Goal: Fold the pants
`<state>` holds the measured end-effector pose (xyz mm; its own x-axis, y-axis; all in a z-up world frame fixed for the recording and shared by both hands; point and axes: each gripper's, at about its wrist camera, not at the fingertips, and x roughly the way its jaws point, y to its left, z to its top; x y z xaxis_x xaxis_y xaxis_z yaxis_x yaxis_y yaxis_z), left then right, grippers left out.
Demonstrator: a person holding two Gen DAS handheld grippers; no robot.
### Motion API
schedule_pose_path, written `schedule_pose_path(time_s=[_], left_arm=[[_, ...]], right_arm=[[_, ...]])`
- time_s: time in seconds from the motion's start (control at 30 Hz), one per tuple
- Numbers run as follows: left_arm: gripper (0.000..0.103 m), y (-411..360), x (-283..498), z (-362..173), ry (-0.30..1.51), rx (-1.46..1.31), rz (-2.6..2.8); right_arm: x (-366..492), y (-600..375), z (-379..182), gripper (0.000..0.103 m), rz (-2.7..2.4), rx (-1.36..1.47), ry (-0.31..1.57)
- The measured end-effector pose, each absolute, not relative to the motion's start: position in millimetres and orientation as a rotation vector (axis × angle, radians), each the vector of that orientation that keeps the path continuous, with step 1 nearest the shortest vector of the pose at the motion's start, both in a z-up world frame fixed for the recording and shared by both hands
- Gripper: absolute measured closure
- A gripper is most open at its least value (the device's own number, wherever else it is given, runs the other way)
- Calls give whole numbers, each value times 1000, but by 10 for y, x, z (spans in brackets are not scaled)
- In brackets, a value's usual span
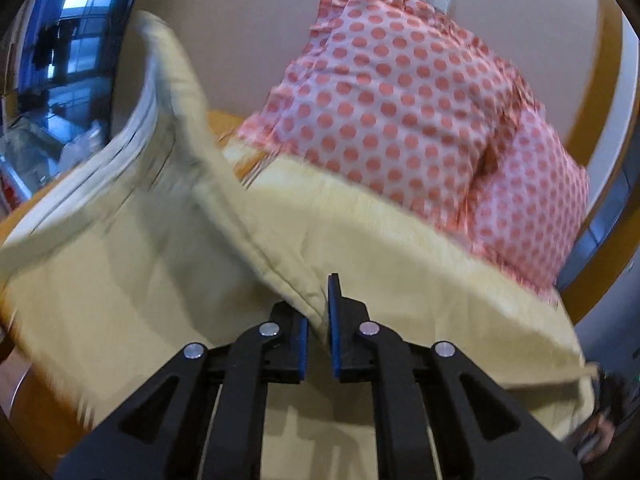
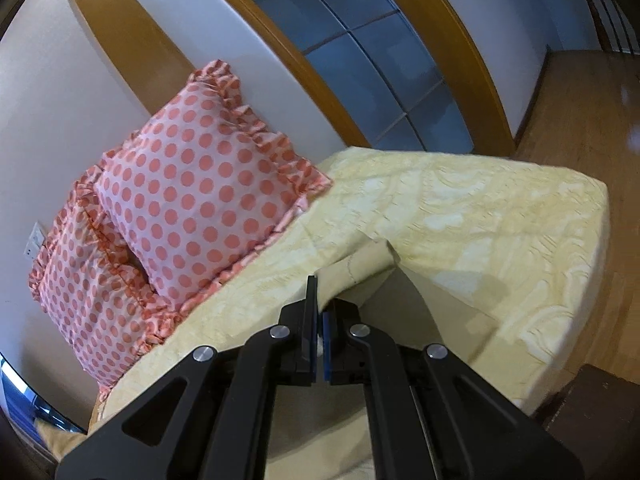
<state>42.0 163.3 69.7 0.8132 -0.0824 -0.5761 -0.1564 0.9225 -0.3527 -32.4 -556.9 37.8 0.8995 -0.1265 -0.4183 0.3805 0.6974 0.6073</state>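
The pants (image 1: 132, 240) are pale beige cloth, lifted above the bed. In the left wrist view my left gripper (image 1: 318, 320) is shut on a folded seam edge of the pants, which rises up and left from the jaws, with the waistband curling at the top left. In the right wrist view my right gripper (image 2: 320, 320) is shut on another corner of the pants (image 2: 360, 264), a small beige flap sticking out past the fingers. The rest of the pants is hidden from that view.
A bed with a pale yellow patterned cover (image 2: 480, 216) lies below. Two pink polka-dot pillows (image 2: 200, 188) lean against the wall at its head; they also show in the left wrist view (image 1: 400, 112). A wooden-framed glass partition (image 2: 360, 52) and wood floor (image 2: 580, 100) are beyond.
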Motion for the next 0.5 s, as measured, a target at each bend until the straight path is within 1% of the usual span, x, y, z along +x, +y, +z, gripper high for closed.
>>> schedule_pose_path(time_s=[0.2,0.5], left_arm=[[95,1580,-51,352,693,-388,42],[93,1573,-100,199,714,-386,13]], right_arm=[[-464,-5637,190,101,-316,779,405],[-567,-5666,-50,101,-348,797,468]])
